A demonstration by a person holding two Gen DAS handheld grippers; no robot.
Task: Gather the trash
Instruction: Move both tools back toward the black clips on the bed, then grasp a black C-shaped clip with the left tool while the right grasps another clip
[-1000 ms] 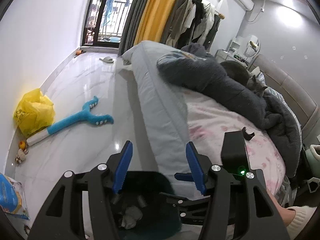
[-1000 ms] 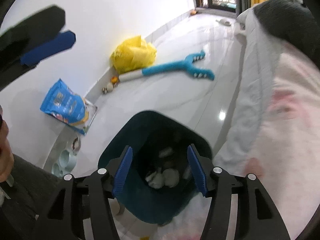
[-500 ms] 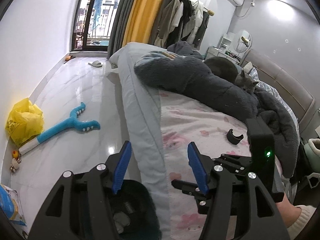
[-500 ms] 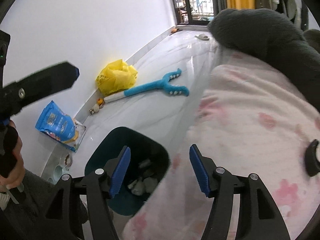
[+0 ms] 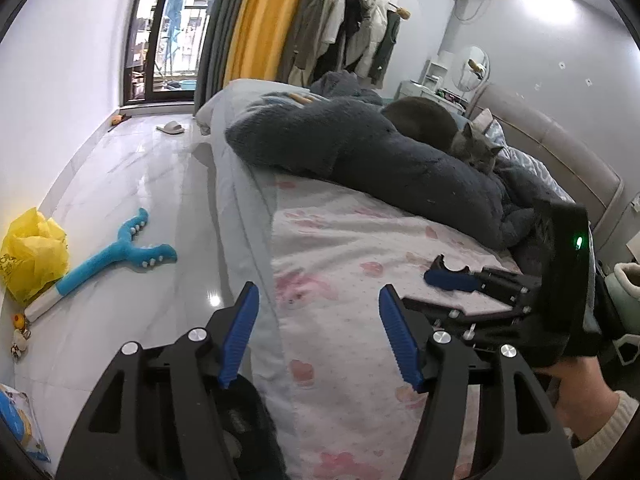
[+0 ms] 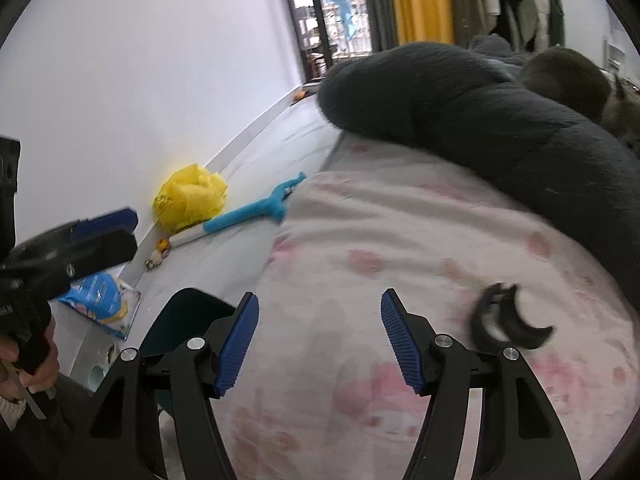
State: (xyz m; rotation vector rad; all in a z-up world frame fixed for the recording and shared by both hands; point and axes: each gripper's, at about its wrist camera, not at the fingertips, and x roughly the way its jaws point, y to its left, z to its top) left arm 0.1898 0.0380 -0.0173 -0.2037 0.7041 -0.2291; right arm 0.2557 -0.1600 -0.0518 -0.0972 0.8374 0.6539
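Both grippers are hanging over the near edge of the bed (image 5: 360, 240), and neither is carrying anything. The left gripper (image 5: 318, 336) is spreading its blue pads (image 5: 240, 332), with only the pink-flowered sheet (image 5: 344, 360) showing between them. The right gripper (image 6: 318, 340) is also widening, its jaws standing apart over the same sheet with nothing between them; in the left view it is reaching in from the right side, gripped by a hand (image 5: 580, 388) in a pale cuff. A small black curved clip (image 6: 506, 322) is lying on the sheet near the bed's right side, just right of the right gripper's right finger and not touching it; in the left view the same clip (image 5: 452, 266) is sitting just beyond that gripper's blue tip. The dark bin (image 6: 184, 320) is standing on the floor (image 5: 132, 184) against the bed's near left edge, partly hidden behind the left fingers of both grippers. A grey blanket (image 5: 380, 160) is lying bunched across the far half of the bed, with a grey cat (image 5: 476, 148) resting beside it. On the floor along the wall, a yellow bag (image 5: 30, 252), a blue toy (image 5: 116, 256) and a blue packet (image 6: 100, 296) are lying.
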